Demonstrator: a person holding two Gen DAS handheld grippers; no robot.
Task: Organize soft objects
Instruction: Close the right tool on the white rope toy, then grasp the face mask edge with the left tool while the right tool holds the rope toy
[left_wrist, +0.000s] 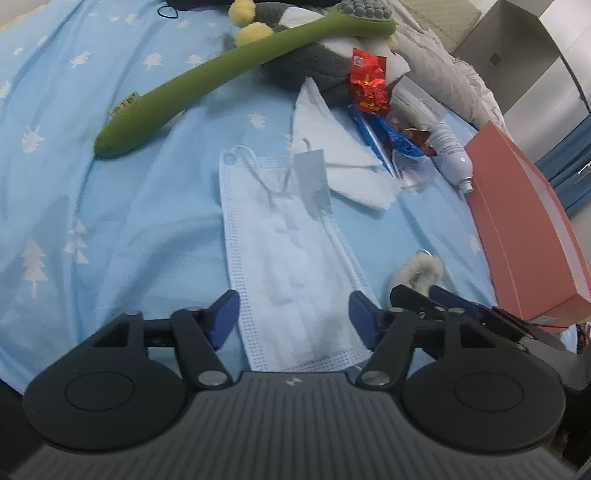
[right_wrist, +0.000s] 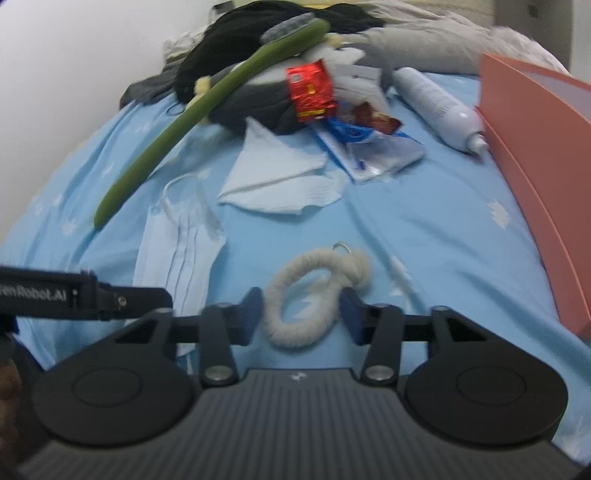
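Note:
A light blue face mask (left_wrist: 291, 258) lies flat on the blue bed sheet (left_wrist: 110, 206); it also shows in the right wrist view (right_wrist: 177, 251). My left gripper (left_wrist: 293, 317) is open, its fingers on either side of the mask's near end. A fuzzy cream loop with a metal ring (right_wrist: 314, 291) lies on the sheet; in the left wrist view it shows partly (left_wrist: 421, 269). My right gripper (right_wrist: 301, 314) is open, its fingers standing on either side of the loop. A white folded tissue (left_wrist: 340, 155) lies beyond the mask.
A long green brush (left_wrist: 221, 77) rests on a grey plush toy (left_wrist: 314, 62) at the back. A red snack packet (left_wrist: 369, 81), blue wrappers (left_wrist: 388, 136) and a white spray bottle (left_wrist: 452, 155) lie nearby. An orange box (left_wrist: 524, 221) stands at the right.

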